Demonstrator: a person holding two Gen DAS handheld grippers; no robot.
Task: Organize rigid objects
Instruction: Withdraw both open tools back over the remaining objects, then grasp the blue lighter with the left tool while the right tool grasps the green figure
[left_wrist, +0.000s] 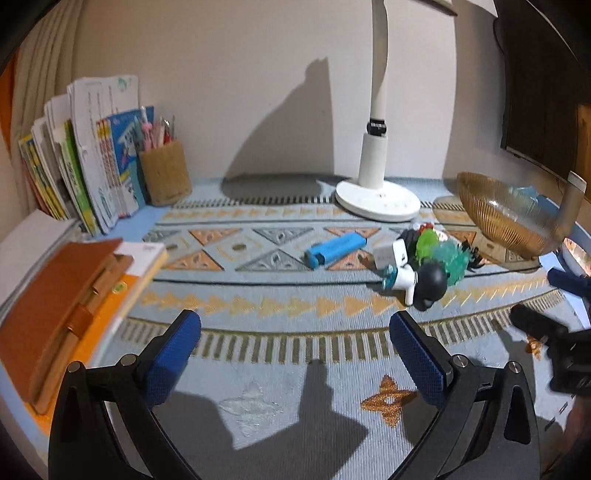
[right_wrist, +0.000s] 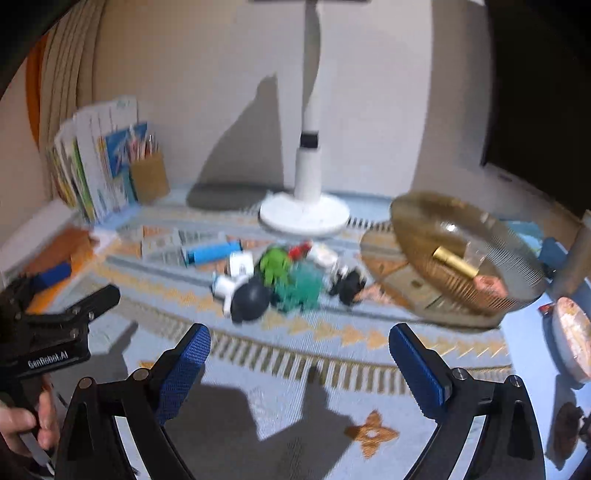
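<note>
Left wrist view: I've got the left claw spread wide w/ nothing between the blue pads, hovering over the patterned mat on the counter. Right claw same story, jaws apart and empty; pic's blurry there. The clutter sits mid-mat, just in front of the white lamp base: blue lighter-like bar lying flat and a bit apart from the rest, white cube plug, white-and-black figure, then green spiky toys bunched touching each other. Amber ribbed bowl stands to the right, a gold tube already in it, so I'd guess that's the drop spot. Handling, my read: all small, light, hard plastic, so no crush worry, but the blue bar looks smooth and could skate; I'd pinch across its short width at mid-length. Figure's round black head would roll out of the pads, so go for the white body instead. Bowl looks like glass, so ease things in, don't drop.
</note>
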